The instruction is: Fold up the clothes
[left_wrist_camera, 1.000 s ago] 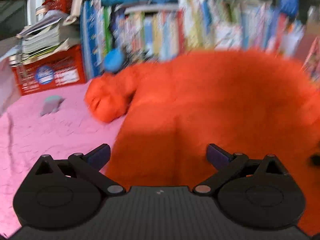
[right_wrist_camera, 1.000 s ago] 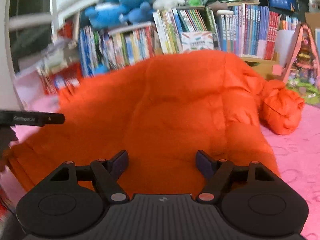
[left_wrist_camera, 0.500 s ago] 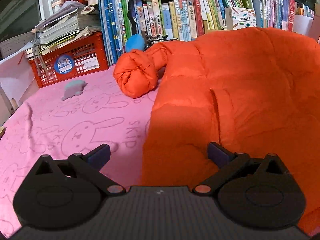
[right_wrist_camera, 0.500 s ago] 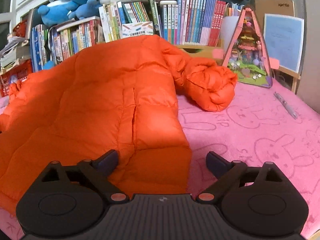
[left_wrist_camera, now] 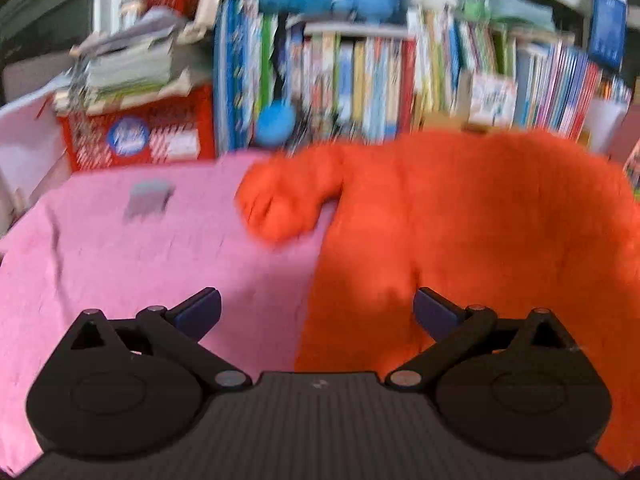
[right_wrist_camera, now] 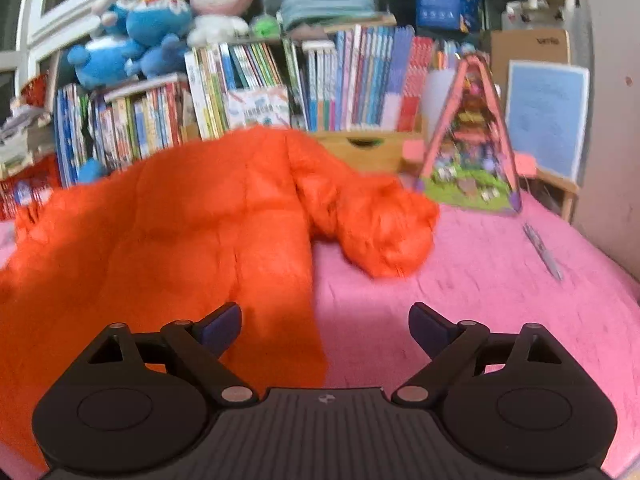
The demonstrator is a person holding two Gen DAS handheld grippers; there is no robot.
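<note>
An orange puffer jacket [left_wrist_camera: 480,220] lies spread on a pink rabbit-print blanket [left_wrist_camera: 120,260]. Its left sleeve [left_wrist_camera: 280,204] is bunched up beside the body, and its right sleeve [right_wrist_camera: 384,232] is bunched at the other side. My left gripper [left_wrist_camera: 316,312] hovers open over the jacket's left hem edge, holding nothing. Over the jacket's right hem edge [right_wrist_camera: 280,320] my right gripper [right_wrist_camera: 324,326] is also open and empty. Both views are blurred by motion.
Rows of books [right_wrist_camera: 280,88] and plush toys [right_wrist_camera: 132,44] line the back. A red crate [left_wrist_camera: 140,136] stands back left, a small grey object [left_wrist_camera: 146,198] lies on the blanket. A triangular toy house [right_wrist_camera: 468,148] and a pen [right_wrist_camera: 544,252] sit at the right.
Both cameras keep swinging: the left view has pulled back and tilted so the sleeve sits more central; the right view has shifted slightly, showing more pink blanket. The jaws stayed open.
</note>
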